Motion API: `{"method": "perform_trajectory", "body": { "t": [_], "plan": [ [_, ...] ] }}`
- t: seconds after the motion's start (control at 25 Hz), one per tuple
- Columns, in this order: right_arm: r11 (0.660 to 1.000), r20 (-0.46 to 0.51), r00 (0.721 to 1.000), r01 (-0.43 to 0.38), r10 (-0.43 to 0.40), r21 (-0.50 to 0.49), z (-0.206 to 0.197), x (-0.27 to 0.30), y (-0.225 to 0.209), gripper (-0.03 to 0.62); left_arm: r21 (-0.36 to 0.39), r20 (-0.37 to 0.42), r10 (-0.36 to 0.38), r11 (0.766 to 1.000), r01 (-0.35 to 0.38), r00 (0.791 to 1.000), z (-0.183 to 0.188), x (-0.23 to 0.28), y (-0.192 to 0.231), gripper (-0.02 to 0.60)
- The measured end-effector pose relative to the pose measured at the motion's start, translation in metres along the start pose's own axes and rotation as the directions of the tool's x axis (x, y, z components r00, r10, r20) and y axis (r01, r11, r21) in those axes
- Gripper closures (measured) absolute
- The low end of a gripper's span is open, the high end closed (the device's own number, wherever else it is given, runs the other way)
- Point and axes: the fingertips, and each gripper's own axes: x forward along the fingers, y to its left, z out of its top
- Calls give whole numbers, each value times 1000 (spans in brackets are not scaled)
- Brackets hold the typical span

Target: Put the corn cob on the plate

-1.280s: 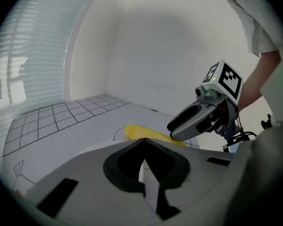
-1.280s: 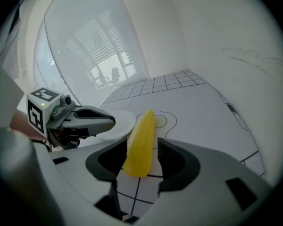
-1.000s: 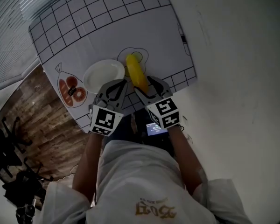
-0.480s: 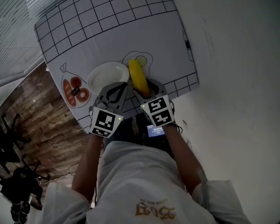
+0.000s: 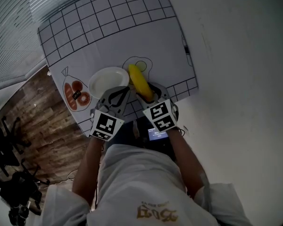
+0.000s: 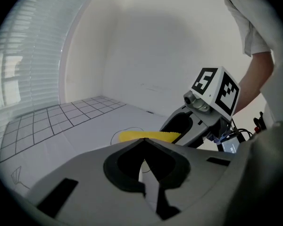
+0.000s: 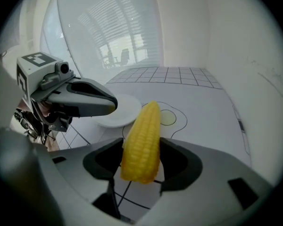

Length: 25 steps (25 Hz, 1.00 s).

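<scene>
A yellow corn cob (image 5: 139,80) lies lengthwise between the jaws of my right gripper (image 5: 148,92), over the fried-egg drawing on the mat. In the right gripper view the cob (image 7: 142,140) fills the gap and both jaws of the right gripper (image 7: 141,147) press on its sides. The white plate (image 5: 107,81) sits just left of the cob, empty; it also shows in the right gripper view (image 7: 118,113). My left gripper (image 5: 124,89) rests at the plate's near edge with its tips together (image 6: 144,140) and holds nothing. From the left gripper view the cob (image 6: 146,136) and the right gripper (image 6: 179,126) appear ahead.
A white mat with a black grid (image 5: 108,27) covers the table, with a fried-egg outline (image 5: 141,62) and a red food drawing (image 5: 75,93) on it. Bare white tabletop (image 5: 236,69) lies to the right. Wood floor (image 5: 33,112) lies beyond the mat's left edge. A small lit screen (image 5: 155,134) sits by my body.
The right gripper has rolled a little and drawn slightly nearer with the cob between its jaws. The left gripper has stayed by the plate.
</scene>
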Motion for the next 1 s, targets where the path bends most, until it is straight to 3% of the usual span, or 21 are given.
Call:
{"method": "perform_trajectory", "body": {
  "t": [0.56,1.0],
  "plan": [
    [976,36,994,107,-102,-192,14,-37,-17,350,-15,44,93,996,-92,995,10,-18,7,577],
    [908,122,988,139,-98,-395,68,-49,2,359,-67,86,205,978,-200,975,14,-48,27,577]
  ]
}}
